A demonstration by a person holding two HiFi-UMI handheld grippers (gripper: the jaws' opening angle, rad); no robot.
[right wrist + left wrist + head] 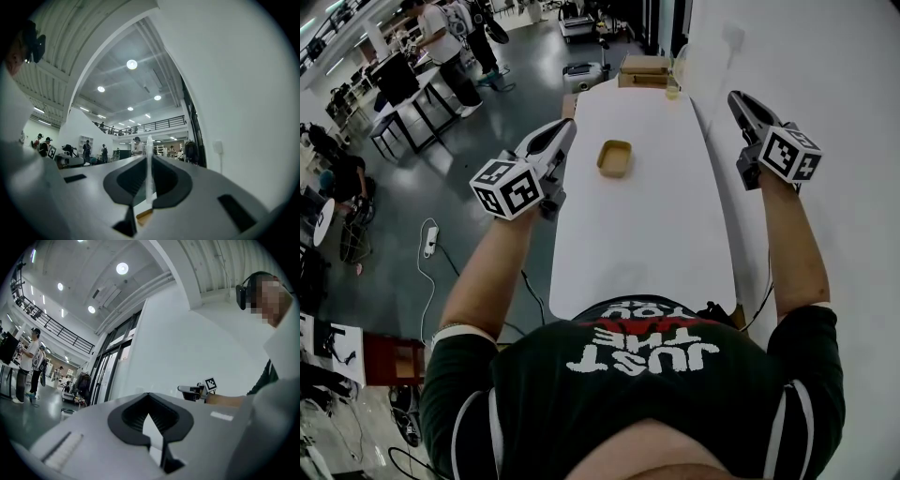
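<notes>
I hold both grippers up in the air over a long white table point(647, 239). My left gripper point(565, 127) hangs over the table's left edge, jaws together with nothing between them; in the left gripper view point(148, 395) its tips meet. My right gripper point(735, 97) is by the table's right edge near the wall, also shut and empty, with only a thin sliver of light between its pads point(149, 157). A small tan tray point(614, 157) lies on the table between and slightly beyond the two grippers. Neither gripper touches it.
Cardboard boxes point(644, 70) and a small yellowish cup point(673, 89) stand at the table's far end. A white wall point(834, 75) runs along the right side. On the grey floor to the left lie a power strip point(430, 239) and cables; people work at desks point(441, 42) farther off.
</notes>
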